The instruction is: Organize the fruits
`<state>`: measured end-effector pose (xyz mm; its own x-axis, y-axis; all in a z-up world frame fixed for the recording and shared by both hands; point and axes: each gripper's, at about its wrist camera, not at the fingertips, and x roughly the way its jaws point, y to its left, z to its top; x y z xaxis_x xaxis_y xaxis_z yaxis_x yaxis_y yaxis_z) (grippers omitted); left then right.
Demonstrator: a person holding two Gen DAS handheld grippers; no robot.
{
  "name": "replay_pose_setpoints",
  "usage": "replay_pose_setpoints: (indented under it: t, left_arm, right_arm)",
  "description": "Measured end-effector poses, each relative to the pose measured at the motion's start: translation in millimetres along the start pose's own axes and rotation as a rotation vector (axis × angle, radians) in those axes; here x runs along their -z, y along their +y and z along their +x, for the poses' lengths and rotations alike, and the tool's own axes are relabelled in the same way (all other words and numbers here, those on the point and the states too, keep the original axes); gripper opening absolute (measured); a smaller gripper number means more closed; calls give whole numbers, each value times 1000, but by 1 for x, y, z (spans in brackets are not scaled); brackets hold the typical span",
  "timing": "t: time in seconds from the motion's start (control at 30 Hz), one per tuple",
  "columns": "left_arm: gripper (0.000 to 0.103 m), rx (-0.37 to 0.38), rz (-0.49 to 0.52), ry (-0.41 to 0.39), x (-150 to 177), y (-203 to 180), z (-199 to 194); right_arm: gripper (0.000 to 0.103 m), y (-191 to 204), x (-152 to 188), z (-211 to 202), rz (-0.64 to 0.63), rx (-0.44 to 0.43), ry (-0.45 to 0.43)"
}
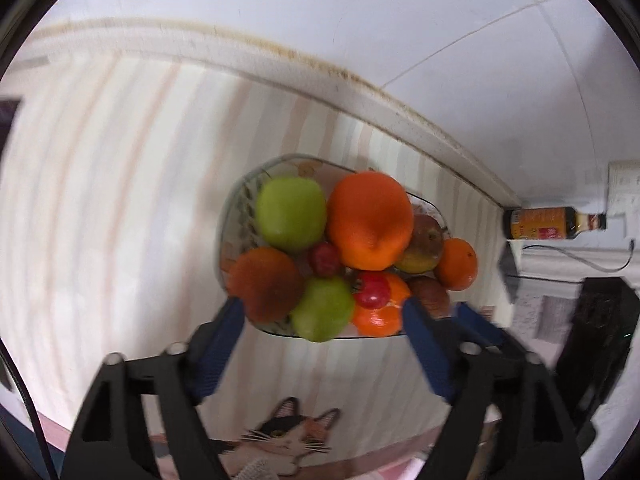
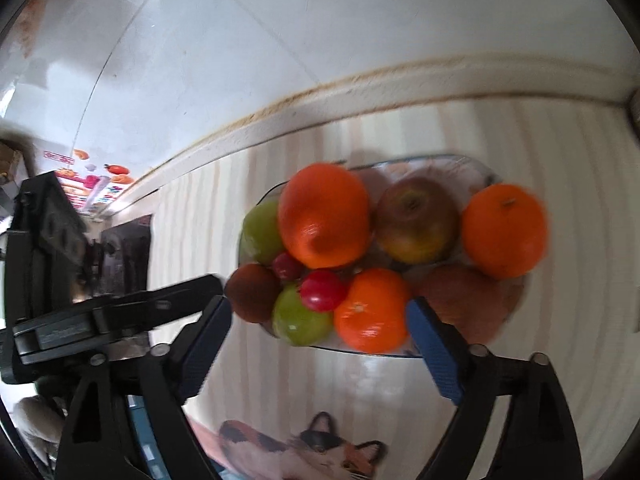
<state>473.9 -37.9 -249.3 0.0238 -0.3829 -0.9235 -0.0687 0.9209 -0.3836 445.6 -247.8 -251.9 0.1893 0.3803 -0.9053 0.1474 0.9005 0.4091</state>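
Both the left gripper (image 1: 322, 312) and right gripper (image 2: 318, 312) are spread wide, empty. That glossy orange (image 2: 370, 312) looks firm but slippery, so I'd pinch its middle.

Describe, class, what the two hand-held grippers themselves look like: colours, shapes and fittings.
Both the left gripper and right gripper are matte black frames with triangular cut-outs and silver screw heads. Each has two flat blue fingers with a fine ribbed texture. A thin black cable runs beside the left one.

White tiled wall (image 1: 360, 20) behind a striped countertop (image 1: 120, 160).
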Motion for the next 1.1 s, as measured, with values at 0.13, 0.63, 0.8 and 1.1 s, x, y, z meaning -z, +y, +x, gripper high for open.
replay_pose_setpoints:
  t: [0.13, 0.63, 0.8, 1.1]
  left_arm:
    - [85, -161, 74, -97, 16, -2, -23]
    - [85, -325, 199, -281, 113, -34, -94]
    - [86, -343, 227, -379, 146, -54, -129]
    - [86, -314, 267, -480, 204, -73, -181]
  right_arm:
    - [95, 8, 9, -31, -66, 162, -87]
    - [99, 32, 83, -128, -99, 358, -249]
    - [99, 48, 118, -175, -112, 336, -327]
    - [99, 77, 178, -248, -156, 340, -451]
